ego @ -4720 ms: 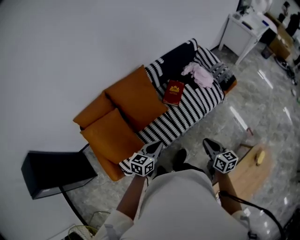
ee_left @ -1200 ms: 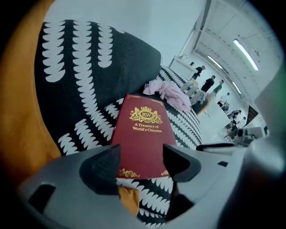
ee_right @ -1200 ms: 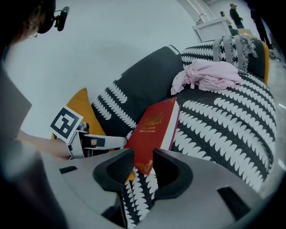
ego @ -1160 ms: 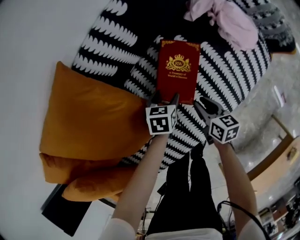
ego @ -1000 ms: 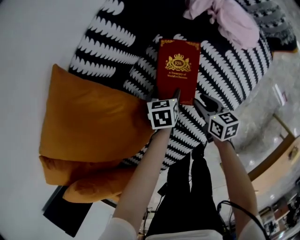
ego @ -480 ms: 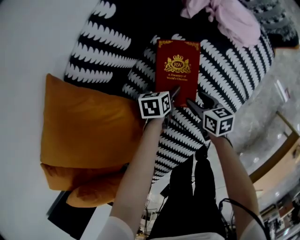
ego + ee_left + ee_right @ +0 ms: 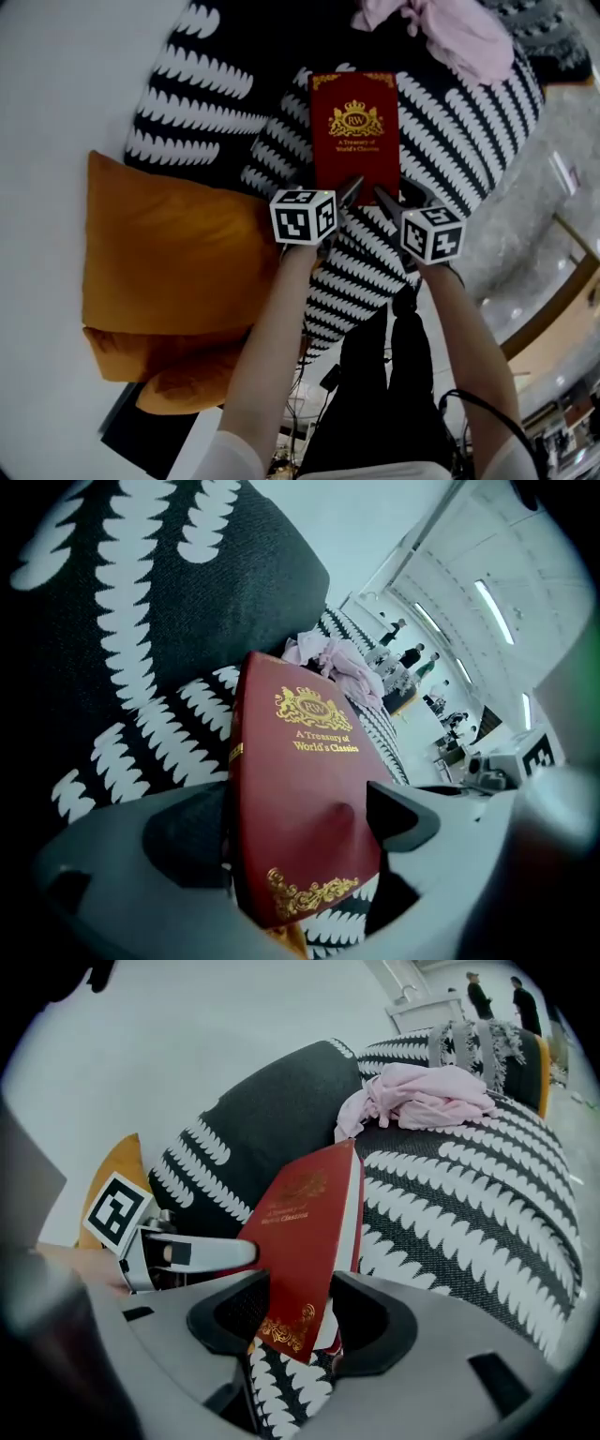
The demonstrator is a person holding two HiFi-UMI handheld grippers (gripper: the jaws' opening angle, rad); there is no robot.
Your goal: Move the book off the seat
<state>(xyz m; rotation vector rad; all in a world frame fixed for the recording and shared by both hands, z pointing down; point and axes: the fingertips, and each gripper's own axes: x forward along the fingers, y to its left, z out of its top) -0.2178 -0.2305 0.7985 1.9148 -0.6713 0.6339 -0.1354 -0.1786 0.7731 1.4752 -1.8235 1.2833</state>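
left claw (image 7: pixel 300 832): spread wide, book (image 7: pixel 354 131) corner between pads | right claw (image 7: pixel 302 1312): closing, pads touching both covers

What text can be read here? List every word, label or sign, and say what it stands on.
"RW": in the gold crest on the book cover.
"A Treasury of World's Classics": gold print under the crest, same cover.
Cubes: black and white square patterns only, no words.
Nothing else here carries readable print.
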